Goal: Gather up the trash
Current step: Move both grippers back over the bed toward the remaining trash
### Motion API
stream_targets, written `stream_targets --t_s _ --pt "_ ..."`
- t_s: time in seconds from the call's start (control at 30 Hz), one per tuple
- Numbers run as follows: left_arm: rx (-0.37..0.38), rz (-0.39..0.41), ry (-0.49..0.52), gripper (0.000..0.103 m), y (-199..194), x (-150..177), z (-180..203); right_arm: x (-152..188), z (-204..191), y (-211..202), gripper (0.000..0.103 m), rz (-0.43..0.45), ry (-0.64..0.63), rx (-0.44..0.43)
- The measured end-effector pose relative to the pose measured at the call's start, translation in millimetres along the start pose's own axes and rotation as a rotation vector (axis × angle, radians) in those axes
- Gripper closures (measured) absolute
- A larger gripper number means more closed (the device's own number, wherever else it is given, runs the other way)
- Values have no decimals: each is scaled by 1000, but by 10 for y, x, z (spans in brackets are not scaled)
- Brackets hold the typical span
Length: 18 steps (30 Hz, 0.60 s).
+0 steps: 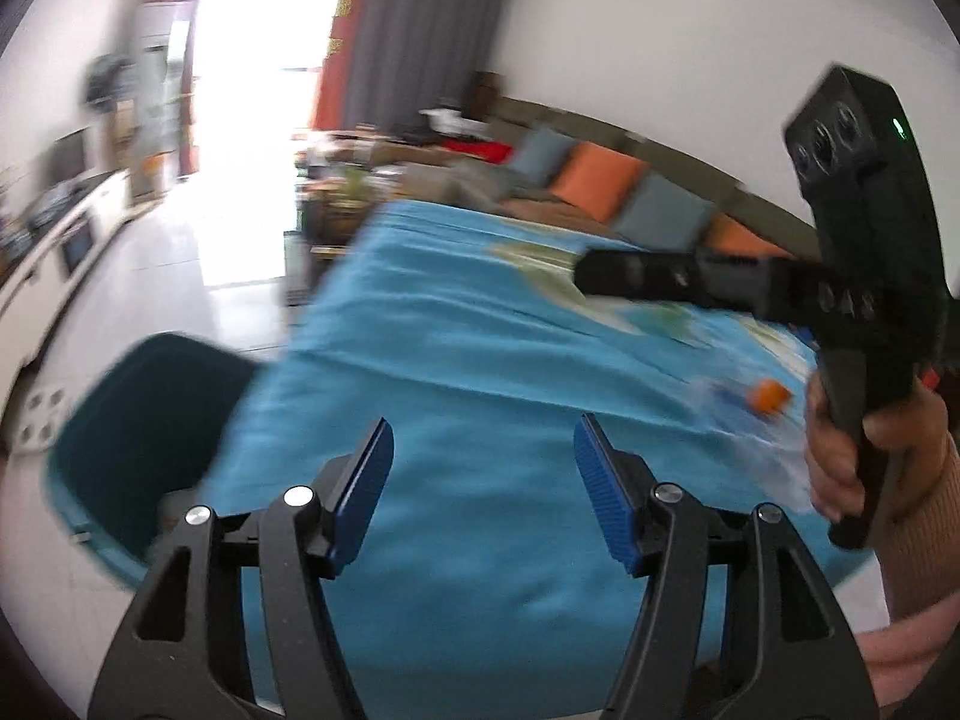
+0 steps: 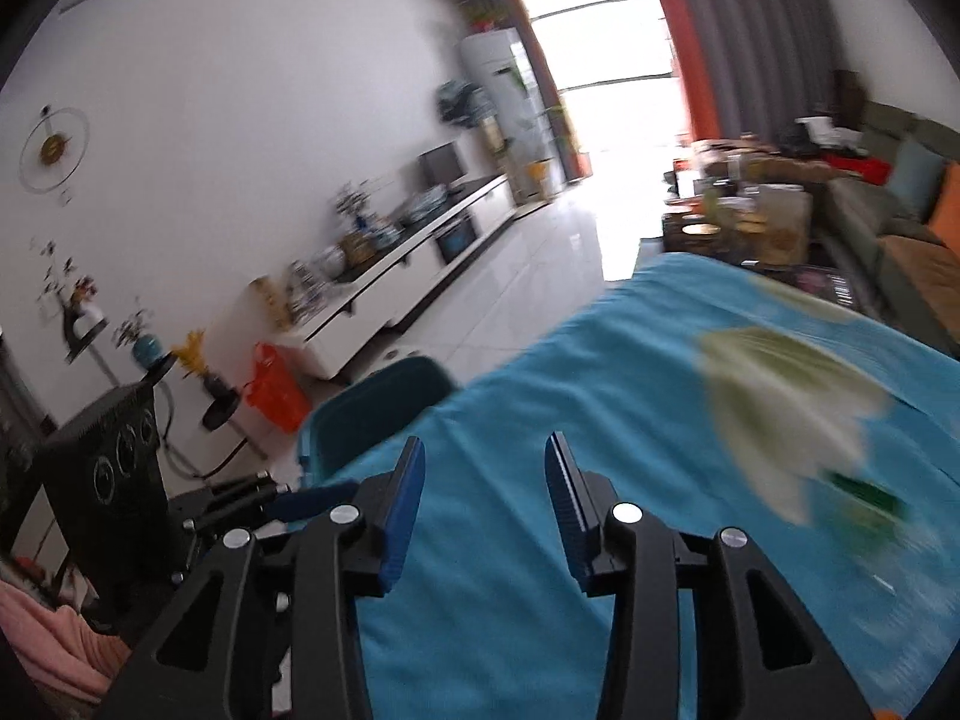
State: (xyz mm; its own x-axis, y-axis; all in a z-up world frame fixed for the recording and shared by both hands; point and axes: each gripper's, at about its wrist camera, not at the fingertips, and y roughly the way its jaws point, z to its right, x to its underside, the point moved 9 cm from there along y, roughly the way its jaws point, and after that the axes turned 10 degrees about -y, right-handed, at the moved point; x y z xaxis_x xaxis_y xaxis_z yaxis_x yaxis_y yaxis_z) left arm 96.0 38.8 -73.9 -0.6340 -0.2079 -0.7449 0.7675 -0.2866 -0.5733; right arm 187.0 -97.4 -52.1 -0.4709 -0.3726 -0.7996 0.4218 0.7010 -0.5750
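1. The left gripper (image 1: 483, 480) hangs over a bench (image 1: 456, 360) draped in a blue cloth, its blue-padded fingers (image 1: 366, 498) spread apart with only cloth showing between them.
2. The right gripper (image 2: 485, 504) also hangs over the blue cloth; its fingers (image 2: 402, 516) stand apart, less widely than the left pair, and hold nothing.
3. In the left wrist view the right gripper shows as a black tool at the right edge, held by a hand (image 1: 852, 450) with a pinkish sleeve (image 1: 918, 516).
4. A dark teal bin (image 1: 144, 432) stands on the floor just beside the bench's left edge; something pale lies at its bottom, too blurred to name.
5. On the cloth near the right hand lies a blurred bit of clear wrapping with an orange piece (image 1: 769, 396) in it; I take it for trash, though the blur hides what it is.
6. Further right on the cloth, in the right wrist view, a pale green and white patch (image 2: 780, 396) and a small dark green thing (image 2: 864, 495) show; I cannot tell whether they are printed pattern or loose items.
7. Behind the bench are a sofa (image 1: 600, 192) with orange and grey-blue cushions, grey and orange curtains (image 1: 408, 42), and a long white cabinet (image 2: 420, 258) along the wall.
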Motion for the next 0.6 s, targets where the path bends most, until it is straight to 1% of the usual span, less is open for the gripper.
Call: stream_targets --t_s 0.03,0.23,0.27,0.43,0.53,0.6 --pt "27 -16 22 41 62 38 161 62 153 -168 64 11 19 40" --pt "161 -99 153 42 396 256 1006 381 789 -779 64 49 133 190" --pt "178 -116 168 42 459 284 1125 422 863 -838 64 53 148 202" --pt "223 -183 234 45 768 386 1589 663 1243 -1188 64 85 229 270" --pt "239 -219 256 48 826 444 1708 753 1362 -1295 64 98 254 290" --pt "240 -247 269 54 938 451 1798 803 1405 -1349 64 105 267 298"
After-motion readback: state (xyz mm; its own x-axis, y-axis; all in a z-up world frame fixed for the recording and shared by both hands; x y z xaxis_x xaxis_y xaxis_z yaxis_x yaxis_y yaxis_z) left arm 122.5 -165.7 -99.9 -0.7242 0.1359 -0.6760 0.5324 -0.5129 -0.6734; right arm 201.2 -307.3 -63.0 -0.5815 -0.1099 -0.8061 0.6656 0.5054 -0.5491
